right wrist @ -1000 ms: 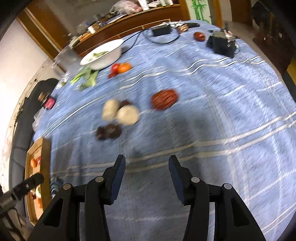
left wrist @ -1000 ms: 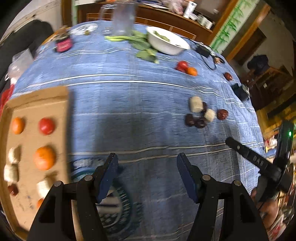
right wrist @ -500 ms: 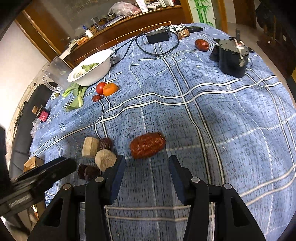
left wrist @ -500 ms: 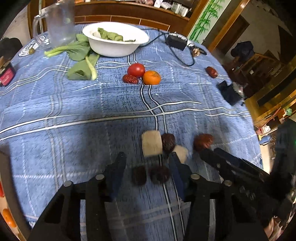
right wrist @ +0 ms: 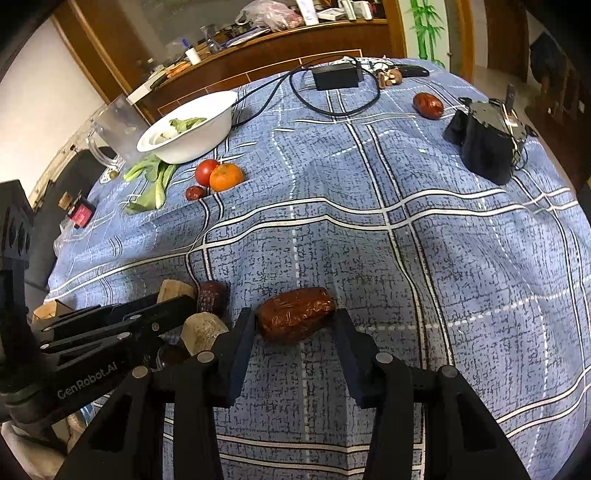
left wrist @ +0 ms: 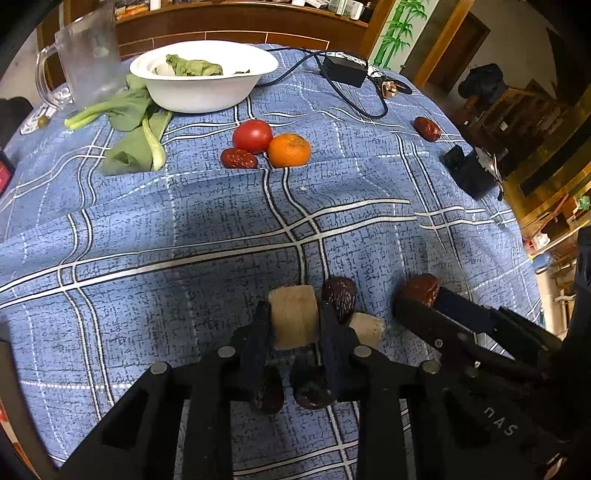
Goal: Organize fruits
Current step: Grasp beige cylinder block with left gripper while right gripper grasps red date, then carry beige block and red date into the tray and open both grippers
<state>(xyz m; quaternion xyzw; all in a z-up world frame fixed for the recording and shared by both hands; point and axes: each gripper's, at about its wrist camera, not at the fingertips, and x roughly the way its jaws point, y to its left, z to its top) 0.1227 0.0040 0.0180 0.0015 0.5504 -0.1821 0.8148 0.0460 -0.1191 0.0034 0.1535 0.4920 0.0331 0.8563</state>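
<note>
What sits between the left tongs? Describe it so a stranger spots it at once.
On the blue checked tablecloth, find the near cluster of dark dates and pale chunks. The left tongs, jaws just closing, press on the tan block: squarish and flat-faced, unlike the wrinkled dates and the rounder pale chunk at its right.

A dim room with dark wooden furniture around a cloth-covered table.
A blue plaid tablecloth (left wrist: 184, 229) covers the table, lit from above, with soft shadows across its near half. Behind it runs a long brown wooden sideboard (right wrist: 280, 48) cluttered with small bottles, papers and a plastic bag. A pale wall panel painted with green bamboo (right wrist: 424, 29) stands beside a dark doorway. To the right, wooden shelving (left wrist: 517, 110) sits in shadow. At the far left, a plain white wall (right wrist: 40, 77) meets the wood trim.
</note>
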